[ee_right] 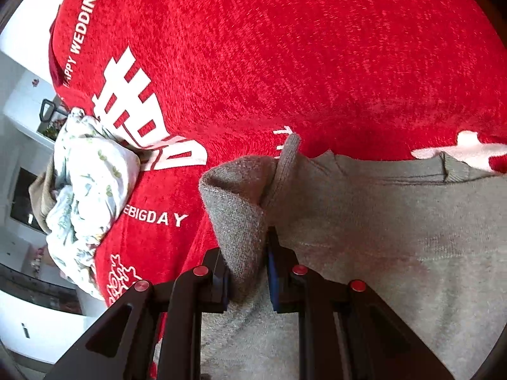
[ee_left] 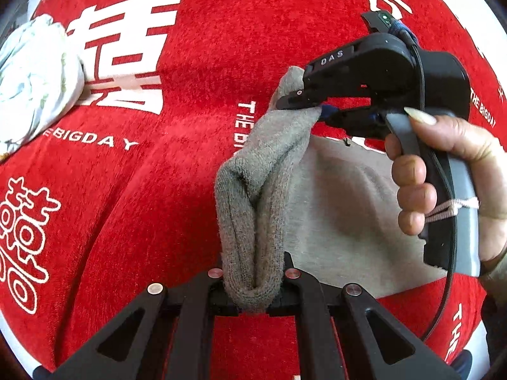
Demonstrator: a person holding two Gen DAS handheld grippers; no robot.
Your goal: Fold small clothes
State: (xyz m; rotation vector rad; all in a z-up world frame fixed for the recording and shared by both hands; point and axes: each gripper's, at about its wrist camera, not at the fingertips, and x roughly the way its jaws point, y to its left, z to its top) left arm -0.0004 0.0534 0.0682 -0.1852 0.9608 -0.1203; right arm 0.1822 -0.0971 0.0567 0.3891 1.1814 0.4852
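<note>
Grey knit garment [ee_left: 250, 209] clamped in left claw [ee_left: 253, 300] and right claw [ee_right: 248, 278] | crumpled floral cloth [ee_right: 92, 186] well left on red cover [ee_left: 196, 63]

So the sweater [ee_right: 396, 221] is lying flat on the printed cloth [ee_right: 285, 47] that covers the counter, toward the right side in both wrist views. One sleeve [ee_left: 253, 190] is lifted off the cloth at the sweater's left edge, with the left gripper [ee_left: 253, 297] at its near end and the right gripper [ee_left: 313, 107] at its far end, a hand [ee_left: 443, 171] behind that one. Way off to the left, well apart from the sweater, a bundled garment [ee_right: 88, 190] sits on the same cloth near its edge.
</note>
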